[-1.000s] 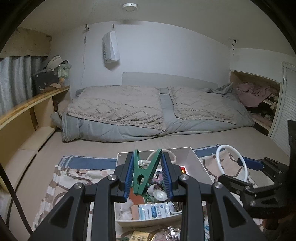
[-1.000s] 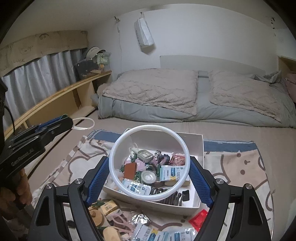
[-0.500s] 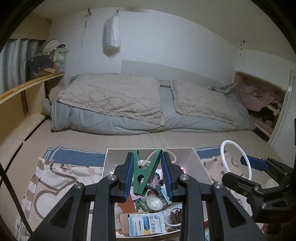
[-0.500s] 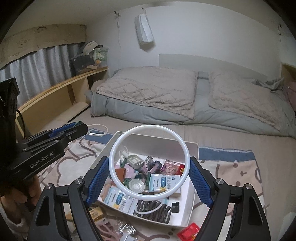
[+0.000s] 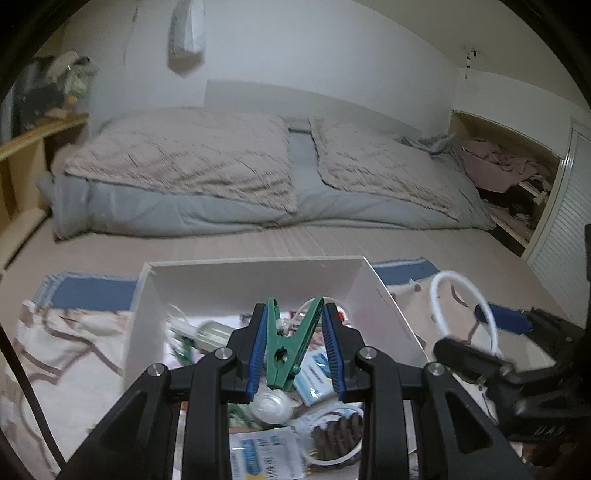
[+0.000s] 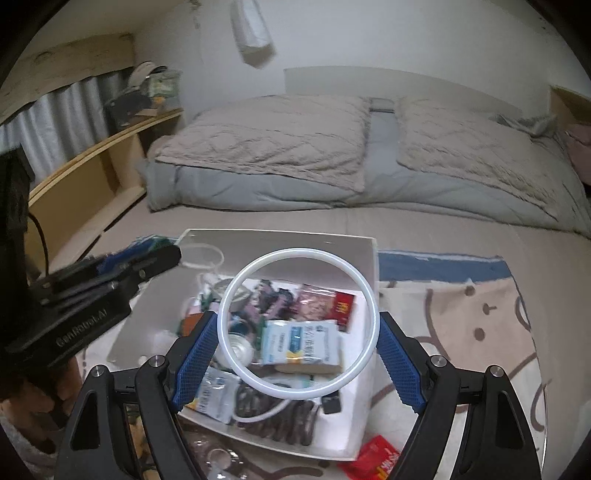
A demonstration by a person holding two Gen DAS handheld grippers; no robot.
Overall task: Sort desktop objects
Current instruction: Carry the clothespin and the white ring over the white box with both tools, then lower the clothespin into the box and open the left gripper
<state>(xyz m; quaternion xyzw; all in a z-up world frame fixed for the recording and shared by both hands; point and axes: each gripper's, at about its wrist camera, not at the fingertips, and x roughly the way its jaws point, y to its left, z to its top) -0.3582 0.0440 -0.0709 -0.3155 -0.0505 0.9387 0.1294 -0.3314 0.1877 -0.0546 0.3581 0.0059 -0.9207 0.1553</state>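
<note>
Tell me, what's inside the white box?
The white box holds a jumble: blue-and-white packets, a red snack bag, a dark hair claw, a small round tin. Whatever lies underneath the pile is covered.

Box point(image 6: 371, 258) on the mat point(image 6: 480, 306), in front of the bed point(image 6: 369, 184); two quilts point(image 5: 192, 158) lie side by side on the bed. In the box — packets point(image 6: 301, 341), a tape roll point(image 6: 238, 349) and a comb point(image 6: 291, 424), the comb nearest the front wall. Left gripper point(image 5: 294, 352) above the box with a peg point(image 5: 290, 343) between its pads; right gripper point(image 6: 295, 354) to its right, also above the box, a ring point(image 6: 297, 323) spanning its pads. Shelf point(image 6: 99, 155) left of the bed — a pouch point(image 6: 251, 26) hangs on the wall behind. A packet point(image 6: 376, 458) lies on the mat before the box.
</note>
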